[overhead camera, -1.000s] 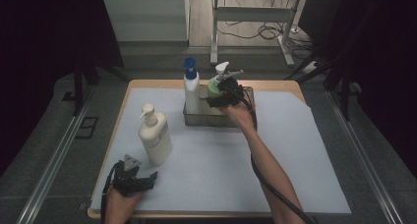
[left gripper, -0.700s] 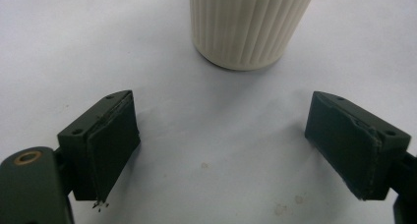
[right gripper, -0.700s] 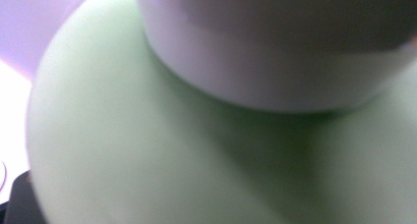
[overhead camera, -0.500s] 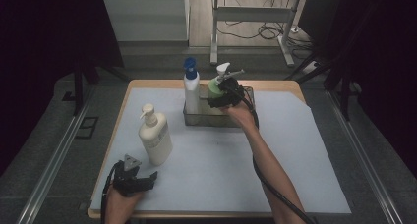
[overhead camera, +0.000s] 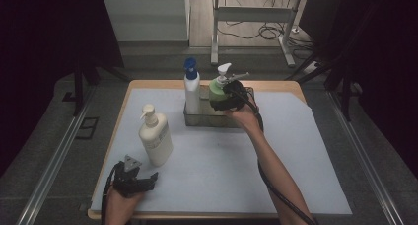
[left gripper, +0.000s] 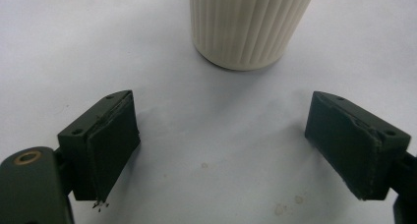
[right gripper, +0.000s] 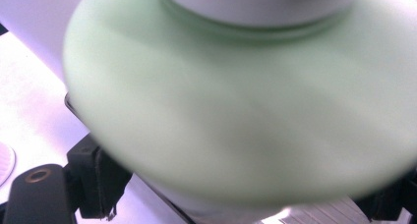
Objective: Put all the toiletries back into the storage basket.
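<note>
white table mat (overhead camera: pixel 296 156), right tongs (overhead camera: pixel 227 97) gripping green bottle (overhead camera: pixel 216 89), left tongs (overhead camera: pixel 140 181) open

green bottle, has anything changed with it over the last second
No visible change. The right gripper stays closed around the green bottle at the metal basket, beside the blue-capped bottle. The left gripper rests open near the table's front edge, and the cream pump bottle stands where it was.
</note>
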`<state>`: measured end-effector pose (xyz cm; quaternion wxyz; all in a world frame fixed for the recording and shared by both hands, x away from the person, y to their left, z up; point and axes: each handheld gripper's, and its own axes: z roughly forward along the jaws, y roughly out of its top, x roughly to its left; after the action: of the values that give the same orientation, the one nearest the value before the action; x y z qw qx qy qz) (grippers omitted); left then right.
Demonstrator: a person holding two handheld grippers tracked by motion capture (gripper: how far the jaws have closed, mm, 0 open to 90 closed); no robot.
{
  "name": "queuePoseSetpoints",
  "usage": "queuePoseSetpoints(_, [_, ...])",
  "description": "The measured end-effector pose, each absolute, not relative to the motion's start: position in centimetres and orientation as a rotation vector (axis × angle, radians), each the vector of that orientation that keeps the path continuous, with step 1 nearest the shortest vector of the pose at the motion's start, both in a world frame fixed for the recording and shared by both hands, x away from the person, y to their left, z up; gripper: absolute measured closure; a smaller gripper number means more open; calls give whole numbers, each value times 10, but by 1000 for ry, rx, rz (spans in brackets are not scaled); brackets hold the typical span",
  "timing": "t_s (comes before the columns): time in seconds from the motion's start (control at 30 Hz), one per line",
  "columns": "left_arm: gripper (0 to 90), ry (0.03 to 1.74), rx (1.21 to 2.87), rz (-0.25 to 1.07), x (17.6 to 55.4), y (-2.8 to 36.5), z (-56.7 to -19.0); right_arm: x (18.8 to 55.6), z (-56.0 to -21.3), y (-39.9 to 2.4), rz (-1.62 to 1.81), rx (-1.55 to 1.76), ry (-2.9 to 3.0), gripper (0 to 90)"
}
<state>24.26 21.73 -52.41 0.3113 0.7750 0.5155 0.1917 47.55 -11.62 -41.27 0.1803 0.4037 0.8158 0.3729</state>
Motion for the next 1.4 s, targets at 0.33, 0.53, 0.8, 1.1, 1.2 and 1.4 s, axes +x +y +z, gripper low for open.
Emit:
queuePoseSetpoints(0.33, [123, 1359, 2048, 506, 243, 217, -524, 465, -413, -133, 1093, 1132, 2326, 150])
queuePoseSetpoints(0.53, [123, 1360, 2047, 506, 243, 217, -524, 456, -414, -142, 1094, 1122, 2342, 235])
queuePoseSetpoints(0.8, [123, 1361, 2044, 506, 242, 217, -524, 453, -418, -162, 1099, 1212, 2325, 372])
queuePoseSetpoints(1.1, [123, 1362, 2043, 505, 243, 217, -524, 458, -422, -174, 1044, 1238, 2289, 682])
queuePoseSetpoints(1.2, [123, 1362, 2043, 505, 243, 217, -524, 462, -424, -173, 1006, 1239, 2275, 789])
queuePoseSetpoints(1.4, [123, 1362, 2044, 505, 243, 217, -524, 473, -433, -169, 1001, 1283, 2240, 894])
